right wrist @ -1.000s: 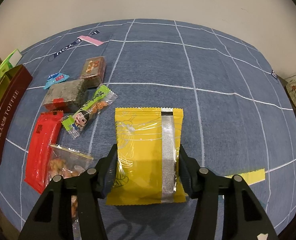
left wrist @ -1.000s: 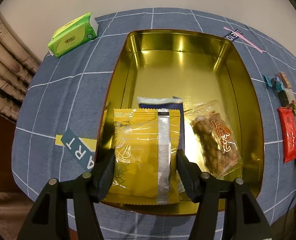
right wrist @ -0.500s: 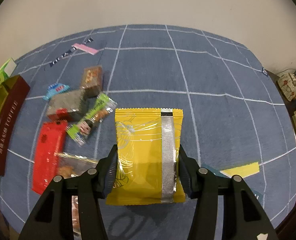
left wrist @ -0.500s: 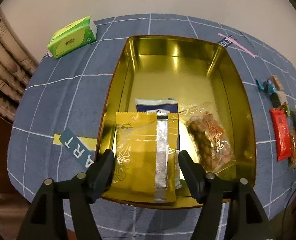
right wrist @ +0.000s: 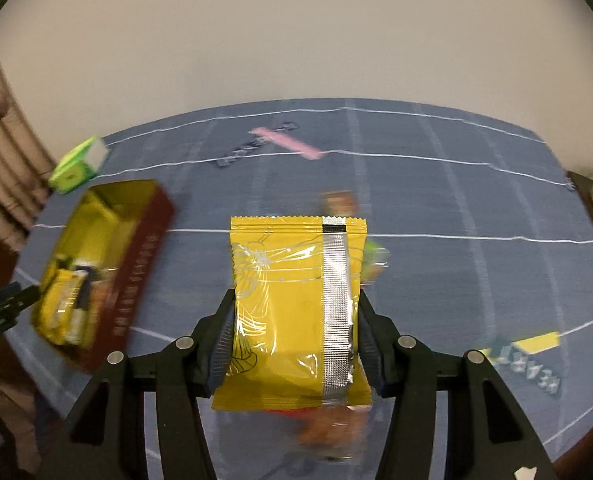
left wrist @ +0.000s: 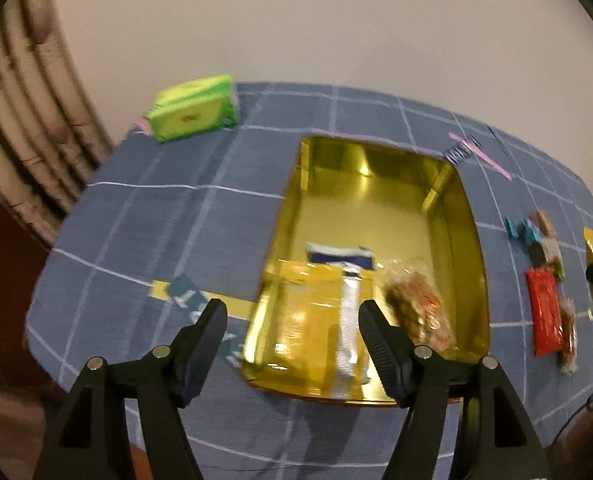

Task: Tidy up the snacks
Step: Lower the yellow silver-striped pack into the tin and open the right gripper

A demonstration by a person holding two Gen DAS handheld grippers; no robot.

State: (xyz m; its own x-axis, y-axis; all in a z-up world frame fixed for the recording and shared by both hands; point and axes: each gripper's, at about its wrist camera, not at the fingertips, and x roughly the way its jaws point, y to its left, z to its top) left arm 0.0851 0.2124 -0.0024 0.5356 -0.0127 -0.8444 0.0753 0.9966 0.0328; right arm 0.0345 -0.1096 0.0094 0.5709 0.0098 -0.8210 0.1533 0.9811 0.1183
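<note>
Here the left gripper (left wrist: pixel 292 326) hangs above the near end of the tin (left wrist: pixel 474 256), its jaws spread wide after just opening further, with nothing pressed between them. Below and between the fingers, a yellow pouch (left wrist: pixel 316 320) lies flat inside the tin, free of both pads. A dark blue packet (left wrist: pixel 342 256) pokes out from under its far edge, and a clear bag of brown snacks (left wrist: pixel 418 312) lies just beside it on the right. The far half of the tin's gold floor is bare. The tin sits on a blue cloth (left wrist: pixel 176 216) with a white grid. A green tissue pack (left wrist: pixel 192 108) rests near the cloth's far left corner. Well to the right of the tin lie loose snacks, among them a red wrapper (left wrist: pixel 546 320).

The right gripper (right wrist: pixel 294 332) pinches a second yellow pouch (right wrist: pixel 292 308) by its sides, both pads pressed into the wrapper, its silver seam running lengthwise. This pouch is held up off the cloth (right wrist: pixel 456 208). Blurred snacks (right wrist: pixel 338 200) show past its far edge and below its near edge. The tin (right wrist: pixel 136 280) lies off to the left, its dark red wall toward this camera, pouches visible inside. The tissue pack (right wrist: pixel 78 168) lies beyond it.
</note>
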